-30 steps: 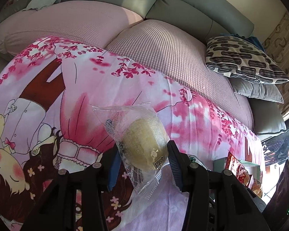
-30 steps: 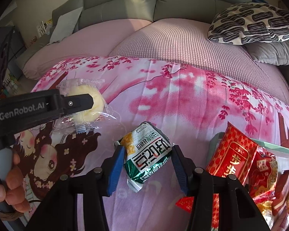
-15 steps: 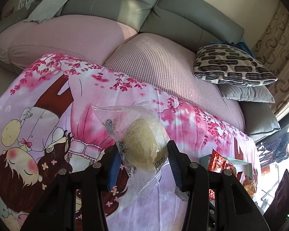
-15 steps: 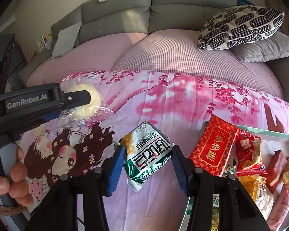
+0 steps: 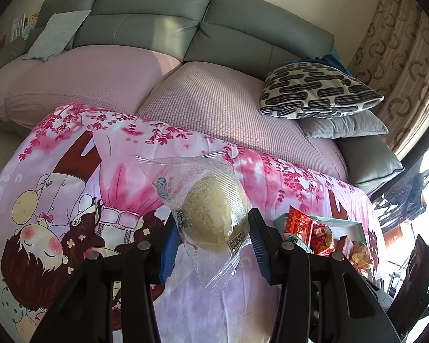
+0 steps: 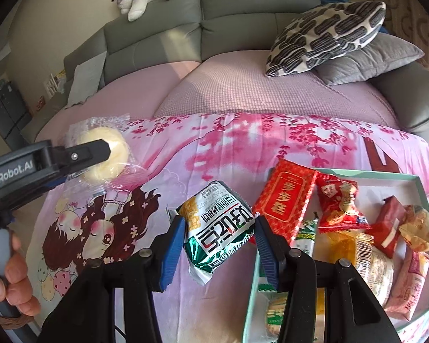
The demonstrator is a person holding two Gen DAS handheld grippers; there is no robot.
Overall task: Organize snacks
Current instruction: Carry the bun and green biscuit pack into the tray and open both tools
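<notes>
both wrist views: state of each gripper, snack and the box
left gripper: shut on the clear-wrapped bun, held above the blanket
right gripper: shut on the green and white packet, held up
box: open, already filled with snacks
red packet: leaning over the box's left rim

Both black grippers carry blue ribbed fingers (image 6: pixel 173 245), silver screws (image 6: pixel 144 253) and white "GenRobot.AI" lettering (image 6: pixel 8 173).
</notes>
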